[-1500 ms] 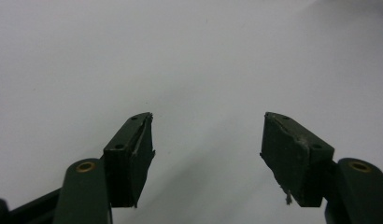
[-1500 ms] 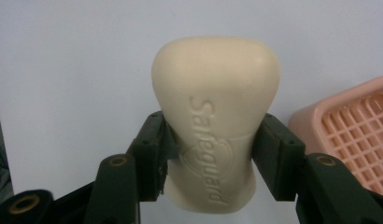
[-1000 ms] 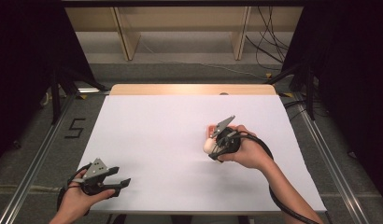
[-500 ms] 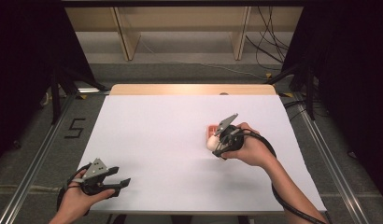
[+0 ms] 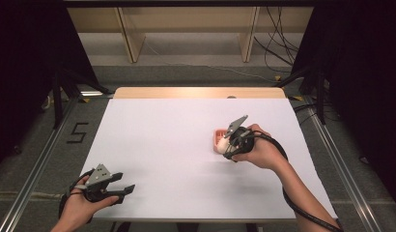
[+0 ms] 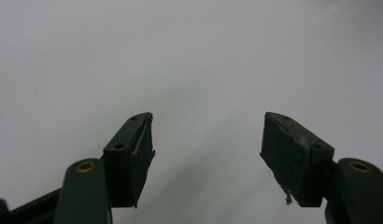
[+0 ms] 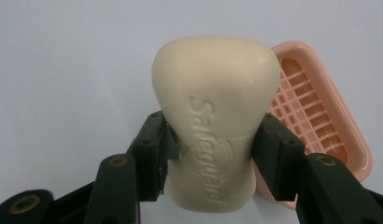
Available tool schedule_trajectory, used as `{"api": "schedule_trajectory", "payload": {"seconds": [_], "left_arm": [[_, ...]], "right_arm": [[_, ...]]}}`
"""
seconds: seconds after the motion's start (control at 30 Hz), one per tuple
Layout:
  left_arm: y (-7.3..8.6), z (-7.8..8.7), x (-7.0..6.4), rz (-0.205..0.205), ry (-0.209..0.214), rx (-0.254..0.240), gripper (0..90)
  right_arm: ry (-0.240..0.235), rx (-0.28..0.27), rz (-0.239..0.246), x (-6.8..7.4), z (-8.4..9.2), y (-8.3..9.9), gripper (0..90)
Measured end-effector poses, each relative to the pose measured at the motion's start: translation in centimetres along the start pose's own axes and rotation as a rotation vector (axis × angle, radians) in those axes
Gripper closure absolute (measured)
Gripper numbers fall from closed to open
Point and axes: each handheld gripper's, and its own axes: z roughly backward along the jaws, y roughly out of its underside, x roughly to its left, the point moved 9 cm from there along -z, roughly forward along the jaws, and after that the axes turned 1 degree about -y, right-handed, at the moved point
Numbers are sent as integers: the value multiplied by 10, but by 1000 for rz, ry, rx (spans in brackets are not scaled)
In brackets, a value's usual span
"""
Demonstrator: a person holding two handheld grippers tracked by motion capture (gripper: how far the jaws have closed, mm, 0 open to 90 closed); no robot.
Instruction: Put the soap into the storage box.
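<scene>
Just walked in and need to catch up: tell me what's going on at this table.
A person holds a tool in each hand. The right tool is shut on a cream soap bar, held beside a pink soap dish on the white table. The left tool is open, holding nothing, near the table's front left corner.

The white sheet covering the table (image 5: pixel 176 145) lies bare across its whole left half and middle, so a gripper could pass there freely. The only obstacles sit right of centre: a pink plastic slatted soap dish (image 7: pixel 320 121) resting on the sheet, and just beside it the cream bar of soap (image 7: pixel 215 121) clamped between the jaws of the right gripper (image 5: pixel 228 143). The left gripper (image 5: pixel 120 191), jaws spread wide, sits at the near left edge with open sheet ahead of it (image 6: pixel 206 135).
</scene>
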Motion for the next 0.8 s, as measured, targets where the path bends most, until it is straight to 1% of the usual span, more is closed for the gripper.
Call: {"api": "schedule_trajectory", "payload": {"seconds": [0.03,0.07,0.1,0.13,0.17,0.2,0.27,0.3,0.33,0.43,0.5,0.53,0.57,0.6,0.63,0.67,0.7,0.8], "left_arm": [[-1,-1,-1,16,-1,-9,336],[0,-1,-1,18,-1,-9,336],[0,0,0,2,-2,-3,336],[0,-1,0,0,-2,-5,336],[0,0,-1,13,0,-6,336],[0,0,-1,13,0,-6,336],[-1,-1,-1,15,0,-10,336],[0,0,0,0,-1,0,336],[0,0,0,-5,-1,2,336],[0,0,0,-4,0,2,336],[0,0,0,-3,-1,2,336],[0,0,0,-3,-1,3,336],[-1,0,-1,16,2,-8,336],[-1,0,-1,17,2,-8,336],[-1,0,0,10,-3,-11,336],[-1,-1,0,2,-4,-11,336],[-1,0,0,6,-3,-9,336],[-1,0,3,-25,-7,0,336]], "right_arm": [[2,1,-5,0,0,0,502],[4,1,-18,-1,0,1,502],[1,4,-15,-1,1,1,502],[6,6,-16,-3,1,1,502],[6,10,-16,-3,1,1,502],[5,6,1,-6,1,1,502],[9,9,-7,-7,1,1,502],[14,4,11,-9,1,0,502],[17,13,-18,-9,2,1,502],[16,17,-15,-11,2,0,502],[23,16,-12,-13,2,0,502],[30,18,-19,-14,2,0,502],[32,17,-22,-15,1,0,502],[30,18,-26,-15,1,1,502],[29,25,-39,-14,1,2,502],[30,23,-18,-16,1,1,502],[31,23,-19,-17,1,1,502],[37,25,-15,-20,0,2,502]]}}
